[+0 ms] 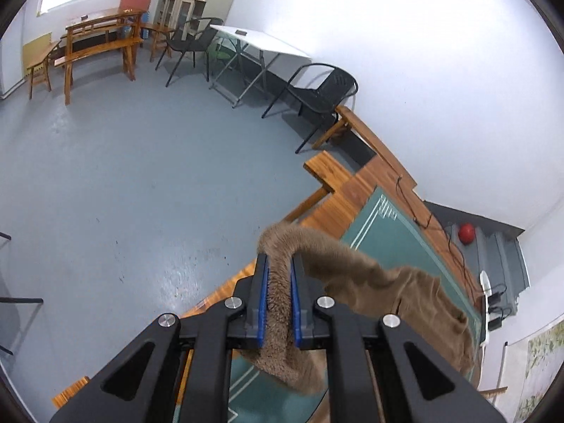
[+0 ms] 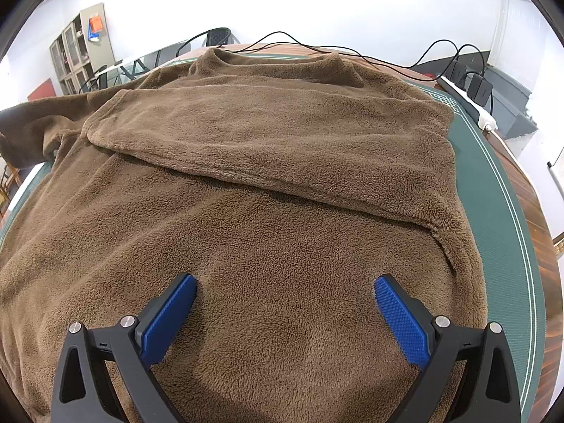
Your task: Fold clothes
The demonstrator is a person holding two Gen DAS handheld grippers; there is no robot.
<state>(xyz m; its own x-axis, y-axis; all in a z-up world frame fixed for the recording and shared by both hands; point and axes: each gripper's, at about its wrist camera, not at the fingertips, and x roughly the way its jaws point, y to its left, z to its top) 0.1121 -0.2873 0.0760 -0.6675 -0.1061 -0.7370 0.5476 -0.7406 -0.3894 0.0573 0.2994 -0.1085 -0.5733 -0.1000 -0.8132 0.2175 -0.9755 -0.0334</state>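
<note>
Two grippers in play. Left gripper (image 1: 279,257) squeezed tight on fuzzy brown sleeve (image 1: 352,261), lifted above green mat (image 1: 384,232); sleeve trails toward 4 o'clock. Right gripper (image 2: 285,283) spread wide, blue pads (image 2: 400,313) resting on brown sweater (image 2: 282,176). Sweater lies flat on mat, collar at 12 o'clock, other sleeve folded across chest. White power strip (image 2: 469,100) at 2 o'clock.

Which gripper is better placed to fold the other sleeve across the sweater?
Left. The left gripper is shut on a sleeve lifted off the mat. The right gripper is open, holding nothing, over the sweater body.
</note>
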